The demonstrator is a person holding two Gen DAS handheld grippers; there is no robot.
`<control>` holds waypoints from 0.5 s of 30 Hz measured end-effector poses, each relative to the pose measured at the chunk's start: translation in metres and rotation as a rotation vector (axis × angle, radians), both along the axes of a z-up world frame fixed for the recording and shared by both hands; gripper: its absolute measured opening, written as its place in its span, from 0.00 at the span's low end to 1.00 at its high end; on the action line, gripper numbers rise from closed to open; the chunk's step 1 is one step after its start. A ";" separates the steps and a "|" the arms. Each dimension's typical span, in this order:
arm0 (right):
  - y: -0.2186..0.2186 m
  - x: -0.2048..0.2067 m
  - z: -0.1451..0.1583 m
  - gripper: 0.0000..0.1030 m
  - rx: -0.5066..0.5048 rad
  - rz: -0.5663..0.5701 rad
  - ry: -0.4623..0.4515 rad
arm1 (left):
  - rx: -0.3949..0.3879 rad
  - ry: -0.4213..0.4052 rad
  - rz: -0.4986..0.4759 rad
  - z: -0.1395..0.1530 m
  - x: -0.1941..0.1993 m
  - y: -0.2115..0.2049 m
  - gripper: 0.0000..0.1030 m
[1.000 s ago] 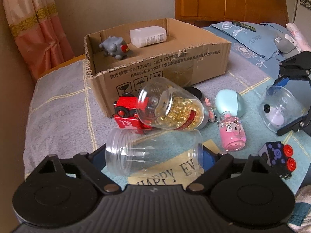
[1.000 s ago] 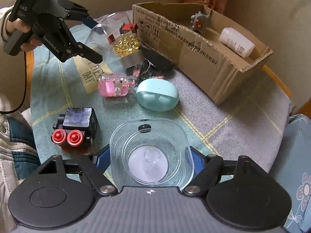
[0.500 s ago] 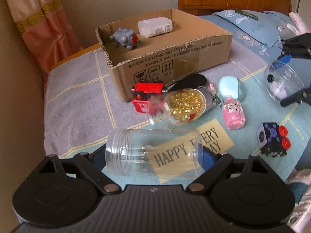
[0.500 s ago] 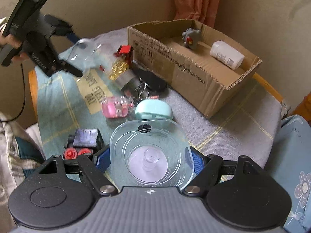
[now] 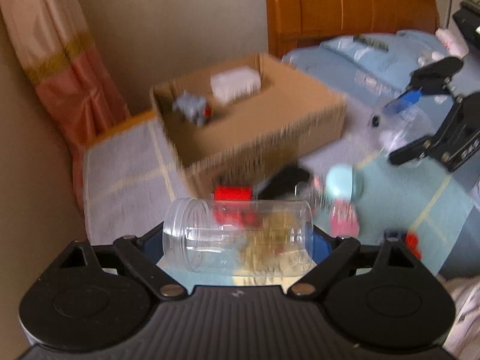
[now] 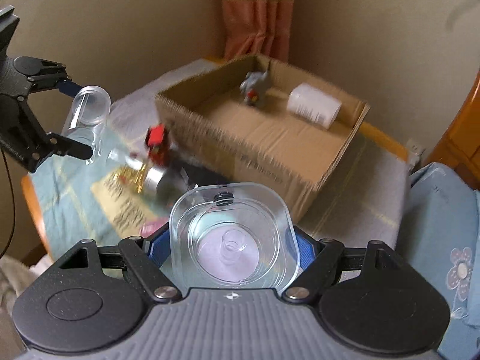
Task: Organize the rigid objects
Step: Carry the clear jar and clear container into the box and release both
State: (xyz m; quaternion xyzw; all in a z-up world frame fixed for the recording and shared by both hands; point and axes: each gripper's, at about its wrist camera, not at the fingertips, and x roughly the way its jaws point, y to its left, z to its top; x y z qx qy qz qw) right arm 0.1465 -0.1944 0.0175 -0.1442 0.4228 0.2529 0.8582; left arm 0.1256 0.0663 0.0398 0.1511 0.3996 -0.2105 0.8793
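From the left wrist, the left gripper [image 5: 238, 237] is clamped on a clear empty jar [image 5: 237, 234], now lifted off the bedspread [image 5: 126, 168], the cardboard box [image 5: 249, 126] beyond. From the right wrist, the right gripper [image 6: 231, 240] grips a clear squarish container [image 6: 231, 234], also raised, box [image 6: 261, 138] ahead; both look ready for dropping in.

Pink-orange curtain [image 6: 255, 15] hangs in the corner by the beige wall [image 5: 168, 30]. Orange wooden headboard [image 5: 345, 9] stands behind a pale blue pillow [image 5: 360, 57] (flower print on the bedding [image 6: 444, 240]).
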 end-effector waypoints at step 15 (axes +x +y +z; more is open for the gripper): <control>0.017 0.086 0.032 0.81 0.007 -0.124 -0.066 | -0.043 -0.068 -0.016 0.028 0.097 -0.036 0.88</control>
